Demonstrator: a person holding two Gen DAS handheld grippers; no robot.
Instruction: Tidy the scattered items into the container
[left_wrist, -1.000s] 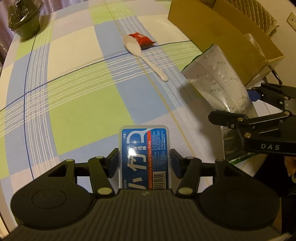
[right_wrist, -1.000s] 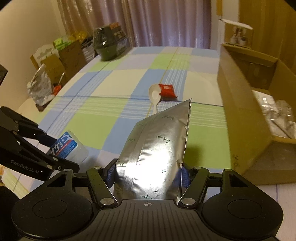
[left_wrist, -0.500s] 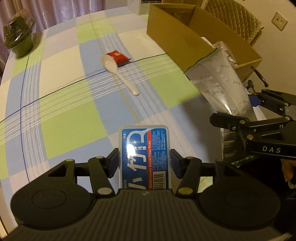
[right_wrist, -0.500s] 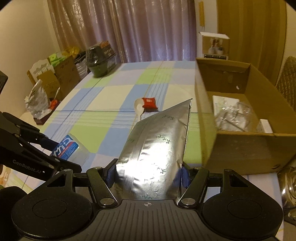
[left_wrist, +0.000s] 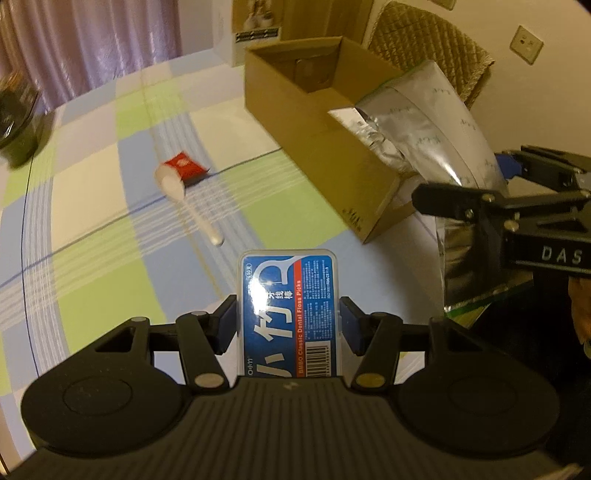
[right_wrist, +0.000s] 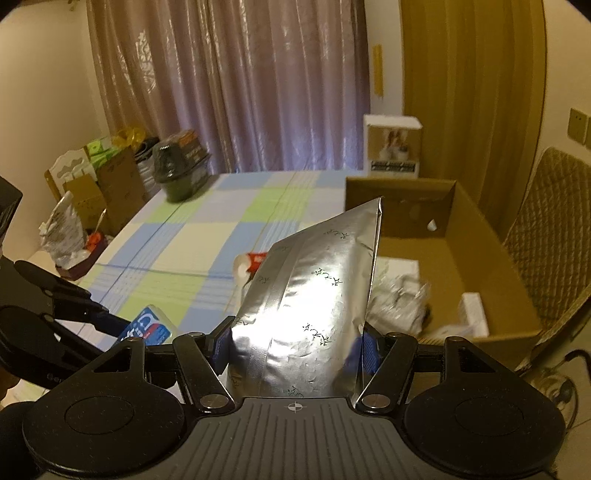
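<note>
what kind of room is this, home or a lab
Most likely a home, probably a dining or living room. A table under a checked tablecloth stands before long drawn curtains, a chair with a quilted cover sits beside it, and boxes and bags of household goods are piled at the far side.

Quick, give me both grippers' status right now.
Left gripper: closed on the blue floss pick box.
Right gripper: closed on the silver foil pouch, near the cardboard box.
</note>
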